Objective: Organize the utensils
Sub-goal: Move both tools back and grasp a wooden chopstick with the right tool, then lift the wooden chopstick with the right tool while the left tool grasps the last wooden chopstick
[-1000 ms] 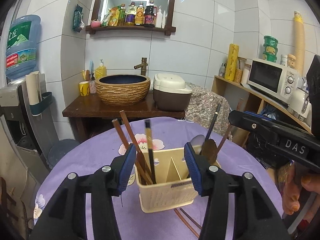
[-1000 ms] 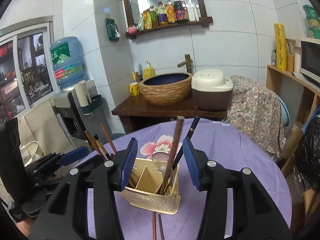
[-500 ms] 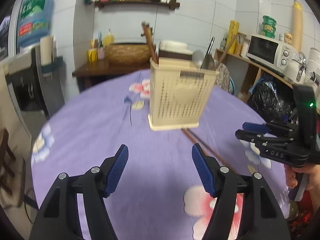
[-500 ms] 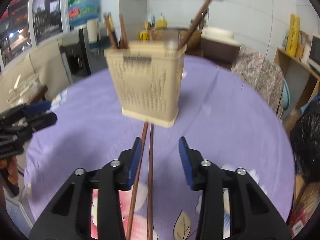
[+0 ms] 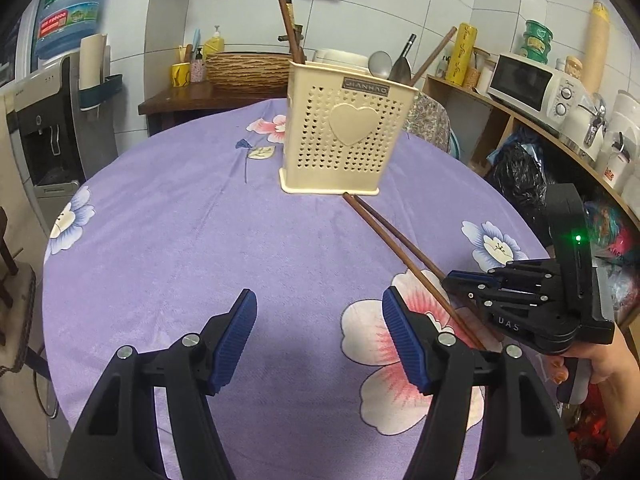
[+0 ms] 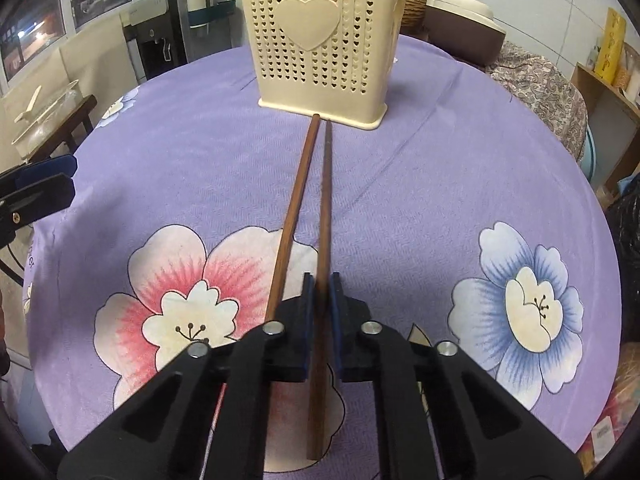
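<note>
A: Since the earlier frame, the right gripper (image 6: 319, 292) has narrowed around one chopstick (image 6: 325, 216).
B: It lies on the tablecloth (image 6: 200, 168), long axis toward the utensil holder (image 6: 324, 36), beside its partner (image 6: 294, 208). Left gripper (image 5: 316, 320): spread, holding nothing.

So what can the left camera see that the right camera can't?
Only the left wrist view shows the spoons and chopsticks sticking out of the holder's top, and the white microwave. Only the right wrist view shows the right tongs closed around one brown wooden chopstick. Both show the cream plastic heart-patterned utensil holder on the purple flowered tablecloth.
</note>
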`<act>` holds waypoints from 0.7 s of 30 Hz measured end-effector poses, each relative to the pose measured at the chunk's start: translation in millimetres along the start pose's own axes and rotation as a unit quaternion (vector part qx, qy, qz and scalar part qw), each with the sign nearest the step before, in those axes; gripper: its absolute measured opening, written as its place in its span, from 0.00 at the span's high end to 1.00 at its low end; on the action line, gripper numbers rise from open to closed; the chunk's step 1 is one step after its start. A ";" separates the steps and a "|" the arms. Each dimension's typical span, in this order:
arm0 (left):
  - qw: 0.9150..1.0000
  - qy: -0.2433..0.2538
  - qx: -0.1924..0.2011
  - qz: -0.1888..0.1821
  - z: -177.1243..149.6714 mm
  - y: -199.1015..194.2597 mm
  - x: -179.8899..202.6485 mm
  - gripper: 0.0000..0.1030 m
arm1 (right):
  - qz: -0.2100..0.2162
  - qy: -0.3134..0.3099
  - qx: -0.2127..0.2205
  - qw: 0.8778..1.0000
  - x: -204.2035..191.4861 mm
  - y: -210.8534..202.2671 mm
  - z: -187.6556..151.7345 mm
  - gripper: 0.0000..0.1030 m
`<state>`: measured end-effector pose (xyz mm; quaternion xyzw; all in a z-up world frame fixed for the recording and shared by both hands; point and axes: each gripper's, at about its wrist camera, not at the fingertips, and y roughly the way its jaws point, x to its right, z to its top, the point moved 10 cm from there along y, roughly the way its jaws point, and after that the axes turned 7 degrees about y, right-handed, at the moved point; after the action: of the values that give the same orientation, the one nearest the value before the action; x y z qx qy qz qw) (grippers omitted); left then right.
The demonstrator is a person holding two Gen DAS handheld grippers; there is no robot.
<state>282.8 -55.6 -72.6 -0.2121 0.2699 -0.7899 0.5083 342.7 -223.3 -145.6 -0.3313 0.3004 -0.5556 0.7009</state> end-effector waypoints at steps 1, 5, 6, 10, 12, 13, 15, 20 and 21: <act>1.000 0.003 -0.004 -0.002 -0.9 2.6 3.6 0.38 | -0.004 0.004 0.002 1.000 3.0 -2.1 -3.2 0.93; 1.000 0.011 -0.017 -0.015 -3.6 14.6 22.1 0.38 | -0.005 0.045 0.005 0.999 21.7 -16.4 -15.2 0.93; 1.000 0.012 -0.021 -0.019 -3.6 17.8 27.5 0.38 | -0.010 0.053 0.006 0.999 27.9 -20.2 -20.2 0.93; 0.999 0.027 -0.034 -0.034 2.9 38.6 58.3 0.38 | -0.009 0.089 0.015 0.996 46.3 -32.0 -32.4 0.92; 0.998 0.034 -0.038 -0.032 8.8 50.6 69.9 0.38 | 0.004 0.109 0.026 0.994 53.3 -36.5 -35.0 0.90; 0.998 0.035 -0.043 -0.030 11.4 56.0 73.3 0.38 | 0.006 0.118 0.033 0.993 56.6 -38.9 -35.1 0.88; 0.998 0.033 -0.052 -0.030 16.4 67.9 81.1 0.38 | 0.006 0.128 0.044 0.991 63.2 -44.9 -35.8 0.88; 0.996 0.044 -0.077 -0.010 12.9 87.3 99.2 0.39 | -0.001 0.137 0.064 0.988 73.7 -57.5 -33.9 0.78; 0.995 0.052 -0.082 -0.002 10.2 89.5 102.2 0.39 | -0.008 0.134 0.069 0.989 73.8 -60.3 -33.3 0.76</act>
<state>310.4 -181.8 -116.0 -0.2119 0.3590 -0.7764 0.4727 296.3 -309.7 -121.4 -0.2071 0.3495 -0.6201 0.6712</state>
